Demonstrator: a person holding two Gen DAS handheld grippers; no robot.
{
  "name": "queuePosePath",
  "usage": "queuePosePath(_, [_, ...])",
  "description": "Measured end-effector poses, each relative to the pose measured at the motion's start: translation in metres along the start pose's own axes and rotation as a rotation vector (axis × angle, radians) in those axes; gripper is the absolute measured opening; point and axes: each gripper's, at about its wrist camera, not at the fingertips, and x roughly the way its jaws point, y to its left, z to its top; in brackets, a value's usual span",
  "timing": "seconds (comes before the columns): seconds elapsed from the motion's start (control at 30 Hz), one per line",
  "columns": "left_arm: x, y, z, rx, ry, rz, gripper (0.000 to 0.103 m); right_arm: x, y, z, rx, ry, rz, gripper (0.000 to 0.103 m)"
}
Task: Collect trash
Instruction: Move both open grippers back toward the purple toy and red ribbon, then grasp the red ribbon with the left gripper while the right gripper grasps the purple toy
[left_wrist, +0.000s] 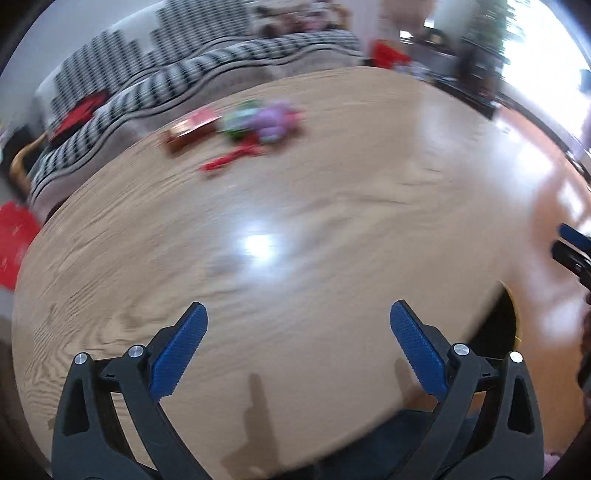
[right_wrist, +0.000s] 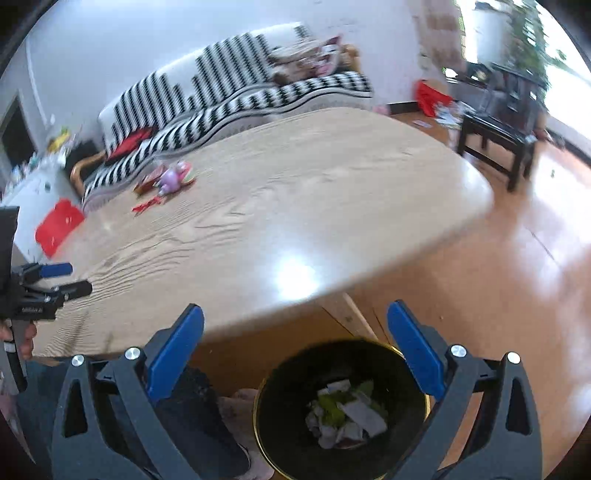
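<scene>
left gripper (left_wrist: 298, 345): spread, over table (left_wrist: 295, 184) | right gripper (right_wrist: 295, 347): spread, above bin (right_wrist: 406, 373) | trash (right_wrist: 347, 413): in bin, below fingers

L cam low over table (left_wrist: 332, 206); R cam above bin (right_wrist: 343, 410); both face sofa (right_wrist: 221, 92).

A pale wood-grain tabletop (right_wrist: 295, 206) carries a small cluster near its far edge: a red-brown box (right_wrist: 147, 181), a purple and green toy (right_wrist: 173, 177) just beside it, and a red scrap (right_wrist: 147, 204) nearby. On the glossy brown floor (right_wrist: 517, 277) beside the tabletop stands a black bin (right_wrist: 280, 435) holding crumpled paper (right_wrist: 347, 413).
</scene>
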Motion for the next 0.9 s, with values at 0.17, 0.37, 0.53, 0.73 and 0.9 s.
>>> queuePosePath(0.17, [0.035,0.059,0.017,-0.140,0.030,0.012,0.096,0.050,0.056,0.026,-0.173,0.085,-0.020,0.096])
queuePosePath(0.37, [0.075,0.077,0.033,-0.143,0.069,0.017,0.097,0.124,0.105,0.062,-0.345,0.225,-0.023,0.096])
queuePosePath(0.53, [0.094,0.079,0.060,-0.091,0.017,-0.028,0.097,0.179,0.127,0.109,-0.366,0.291,0.002,0.098])
queuePosePath(0.73, [0.116,0.088,0.090,-0.040,0.006,-0.062,0.098,0.222,0.161,0.143,-0.455,0.312,0.065,0.098])
queuePosePath(0.9, [0.125,0.091,0.107,0.019,0.021,-0.098,0.098,0.252,0.186,0.165,-0.529,0.356,0.115,0.097])
